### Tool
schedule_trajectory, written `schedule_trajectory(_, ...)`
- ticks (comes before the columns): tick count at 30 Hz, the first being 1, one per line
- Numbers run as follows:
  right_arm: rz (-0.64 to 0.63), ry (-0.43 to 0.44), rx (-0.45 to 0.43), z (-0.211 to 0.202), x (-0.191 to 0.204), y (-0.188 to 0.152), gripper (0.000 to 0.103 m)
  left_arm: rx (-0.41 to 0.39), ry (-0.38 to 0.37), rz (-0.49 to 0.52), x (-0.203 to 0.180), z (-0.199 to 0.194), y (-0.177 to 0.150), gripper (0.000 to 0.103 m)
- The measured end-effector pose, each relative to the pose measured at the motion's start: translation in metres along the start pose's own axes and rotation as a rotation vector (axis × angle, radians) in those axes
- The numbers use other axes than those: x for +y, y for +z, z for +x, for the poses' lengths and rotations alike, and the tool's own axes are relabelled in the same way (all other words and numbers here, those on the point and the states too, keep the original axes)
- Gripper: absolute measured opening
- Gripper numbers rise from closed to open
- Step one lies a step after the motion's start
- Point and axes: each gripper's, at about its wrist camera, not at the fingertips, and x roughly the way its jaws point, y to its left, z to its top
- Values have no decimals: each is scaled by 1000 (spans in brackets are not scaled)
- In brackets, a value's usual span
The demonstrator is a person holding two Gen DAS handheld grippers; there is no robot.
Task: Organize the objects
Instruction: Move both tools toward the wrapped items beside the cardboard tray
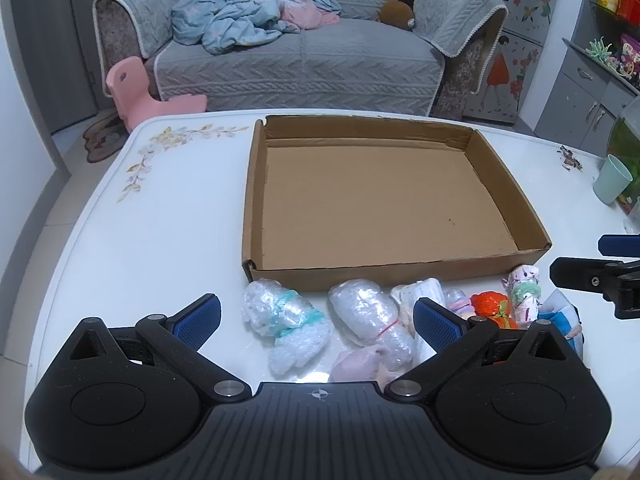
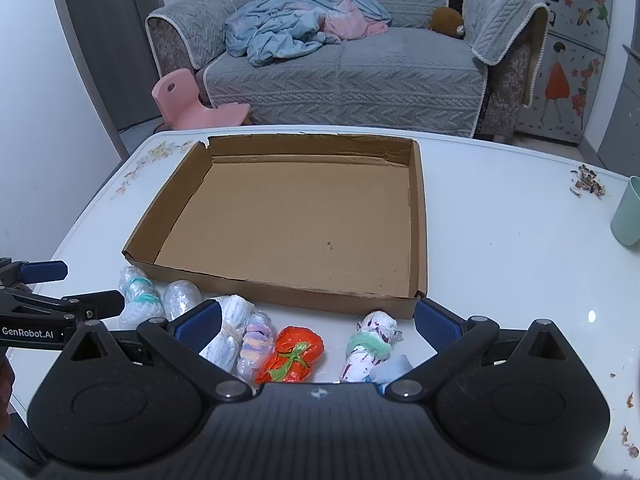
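An empty shallow cardboard box (image 1: 400,278) (image 2: 280,292) lies on the white table. In front of its near wall lies a row of small tied bundles: a clear-wrapped one with a teal band (image 1: 286,322) (image 2: 138,296), a clear one with a red band (image 1: 368,312) (image 2: 182,298), a white one (image 2: 230,332), a pastel one (image 2: 256,342), an orange one (image 1: 490,304) (image 2: 294,354), and a white-purple one with a green band (image 1: 524,292) (image 2: 370,344). My left gripper (image 1: 316,318) hovers open over the clear bundles. My right gripper (image 2: 318,324) is open above the orange one.
A pale green cup (image 1: 612,180) (image 2: 628,216) stands at the table's right side, near scattered crumbs (image 2: 588,186). Beyond the table are a grey sofa (image 1: 304,60) with a blue blanket and a pink child's chair (image 1: 132,88). Shelves stand at the far right.
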Motion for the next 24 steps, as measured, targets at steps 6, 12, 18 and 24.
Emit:
schedule_trajectory(6, 9, -2, 7, 2, -2, 1, 103, 16, -1, -14, 6, 5, -1, 103)
schedule_trajectory(12, 10, -7, 19, 5, -5, 0, 103, 28, 10, -25, 15, 9, -4, 103)
schedule_trajectory(18, 27, -11, 37, 12, -13, -1, 103, 43, 22, -42, 25, 16, -7, 103)
schedule_trajectory(24, 49, -20, 59, 23, -23, -2, 102, 65, 26, -47, 31, 30, -12, 103)
